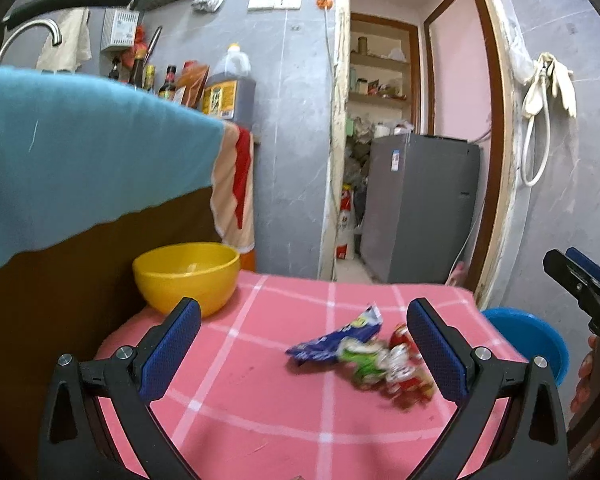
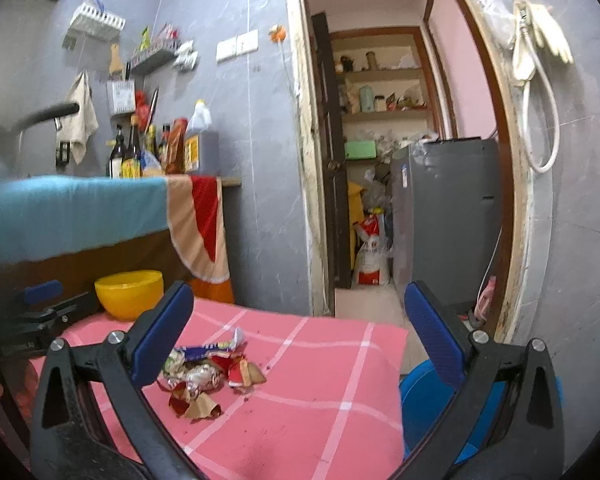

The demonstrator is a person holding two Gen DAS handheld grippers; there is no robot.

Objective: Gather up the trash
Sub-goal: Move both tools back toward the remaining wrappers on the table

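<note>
Left gripper: released, fingers spread wide, nothing between them; it hangs above the pink checked tablecloth. Right gripper: likewise released and empty, held over the right side of the same cloth.

Trash: a small heap of crumpled wrappers lies on the cloth, toward its right half. A blue wrapper sits at the far side of the heap, a green one beside it, red and silver pieces nearest the left gripper's right finger. The left view is blurred here, so whether finger and wrappers touch cannot be told.

A yellow bowl stands at the far left corner of the cloth, well apart from the heap. A blue basin sits low beside the table's right edge. A grey refrigerator stands in the doorway beyond.
</note>
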